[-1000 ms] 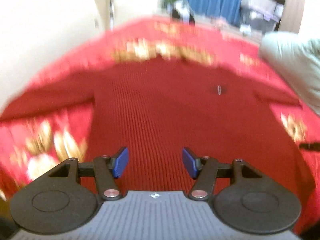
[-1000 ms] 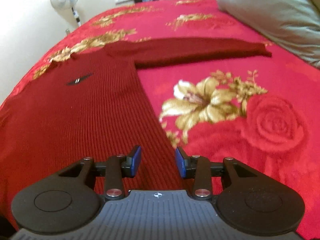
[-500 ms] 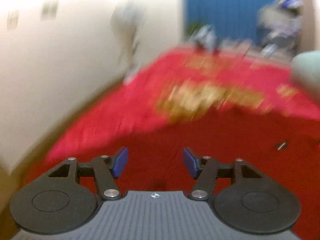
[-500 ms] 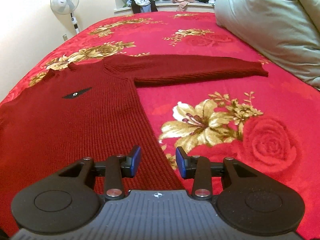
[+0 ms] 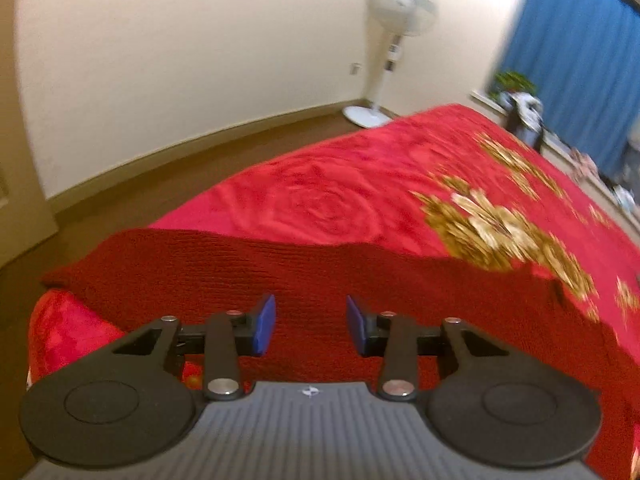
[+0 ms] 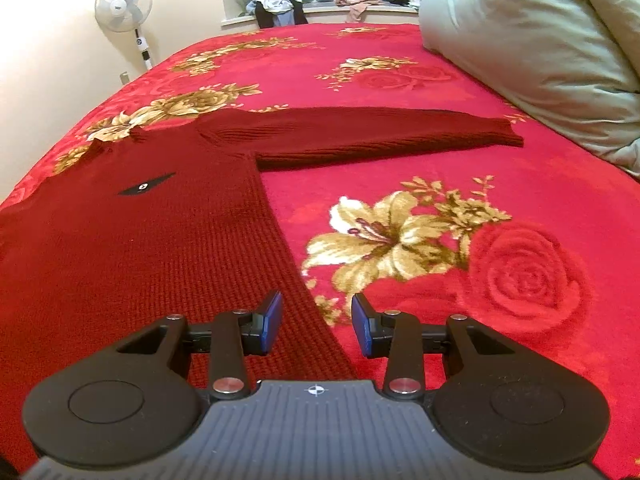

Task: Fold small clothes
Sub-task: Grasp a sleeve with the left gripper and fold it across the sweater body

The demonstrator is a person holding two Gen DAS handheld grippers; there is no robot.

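The dark red sweater [image 6: 132, 248] lies flat on the red bedspread [image 6: 400, 64], one sleeve reaching its left edge. My left gripper [image 5: 310, 325] has just been closing but stands apart above that sleeve, holding nothing. My right gripper [image 6: 316, 325] is part open over the sweater's side edge, empty.

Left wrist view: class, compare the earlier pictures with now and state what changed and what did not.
The left gripper swung from the sweater's body to its left sleeve, its fingers closing somewhat, gripping nothing. The right gripper and sweater stayed put.
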